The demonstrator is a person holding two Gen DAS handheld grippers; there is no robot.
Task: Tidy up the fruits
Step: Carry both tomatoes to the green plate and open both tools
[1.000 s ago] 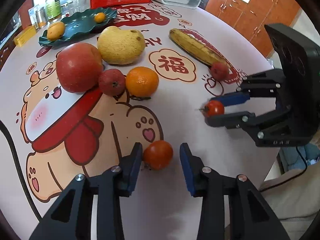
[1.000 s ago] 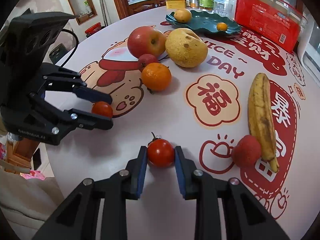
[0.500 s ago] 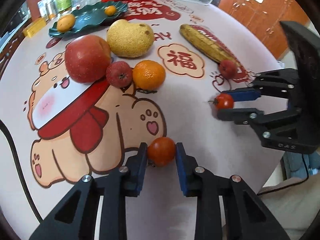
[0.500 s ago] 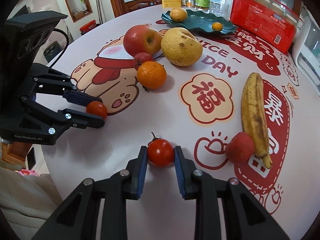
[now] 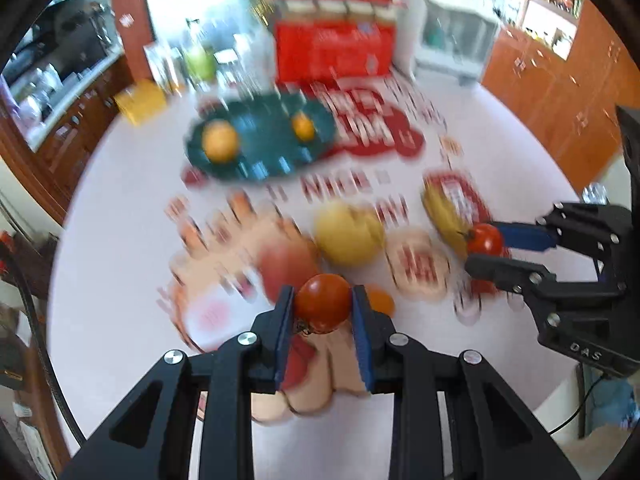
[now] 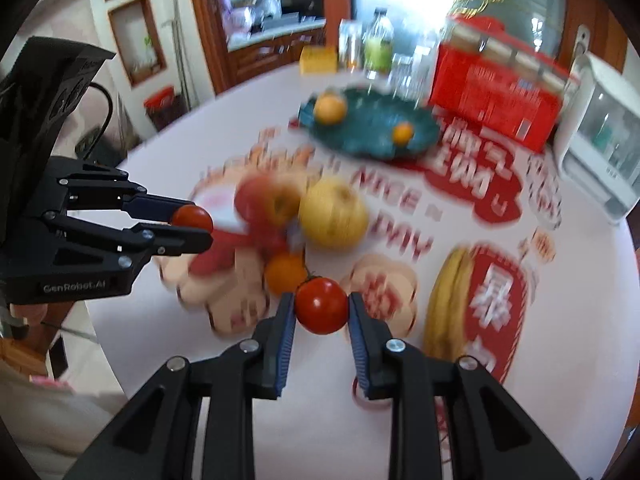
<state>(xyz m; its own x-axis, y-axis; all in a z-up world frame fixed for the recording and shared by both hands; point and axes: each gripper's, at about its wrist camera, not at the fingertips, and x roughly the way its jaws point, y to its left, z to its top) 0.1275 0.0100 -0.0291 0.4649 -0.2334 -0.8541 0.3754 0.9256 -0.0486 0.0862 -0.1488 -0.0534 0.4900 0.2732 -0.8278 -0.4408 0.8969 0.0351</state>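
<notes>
Gripping one tomato (image 5: pixel 323 303) each, both tongs are clenched: left tongs (image 5: pixel 322 312) hold theirs above the desk (image 5: pixel 120 240), over the blurred apple (image 5: pixel 286 266); right tongs (image 6: pixel 321 312) hold the second tomato (image 6: pixel 322 311) near the orange (image 6: pixel 285 272). Green plate (image 6: pixel 372 136) with two small fruits sits well beyond.

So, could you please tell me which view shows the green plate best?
The right wrist view: the green plate is less smeared there, its scalloped rim readable. The left wrist view shows it too, but more heavily motion-blurred.
</notes>
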